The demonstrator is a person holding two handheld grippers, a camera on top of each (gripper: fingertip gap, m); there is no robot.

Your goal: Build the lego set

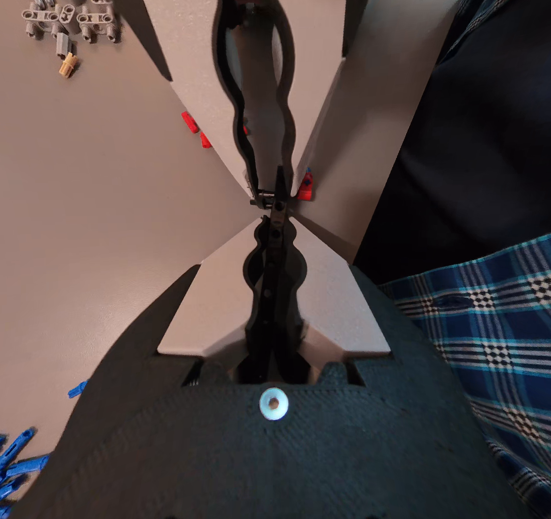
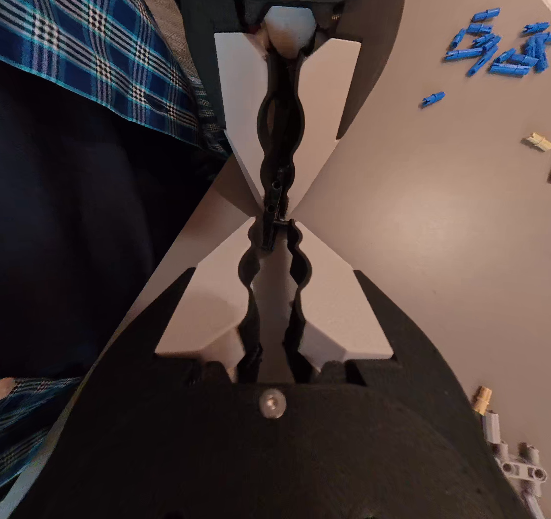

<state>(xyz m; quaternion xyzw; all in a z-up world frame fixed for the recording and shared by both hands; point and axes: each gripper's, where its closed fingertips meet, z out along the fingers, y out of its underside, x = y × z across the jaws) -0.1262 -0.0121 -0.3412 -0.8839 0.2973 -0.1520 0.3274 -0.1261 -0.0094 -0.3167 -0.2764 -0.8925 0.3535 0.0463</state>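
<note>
My left gripper [image 1: 277, 221] is shut on a long black beam with holes [image 1: 269, 290], which runs forward between its wavy black pads. My right gripper [image 1: 272, 195] faces it tip to tip from the far side. A short black pin [image 1: 262, 198] sticks sideways out of the beam's end hole. In the right wrist view, my right gripper [image 2: 272, 228] is closed around the beam's end [image 2: 268, 236] and the pin [image 2: 281, 223], with one pad against the pin's head. The left gripper [image 2: 277, 203] comes in from the top. All of this is held above the tan table [image 1: 89, 206].
Grey connectors [image 1: 68, 13] and a tan pin [image 1: 68, 63] lie far left. Red pieces [image 1: 189, 122] lie under the right gripper. Blue pins [image 2: 501, 49], tan pins [image 2: 536, 142] and grey parts [image 2: 518, 469] lie to the right. A person in a plaid shirt [image 1: 477, 326] is at the table edge. My two grippers' fingertips are within a few centimetres of each other.
</note>
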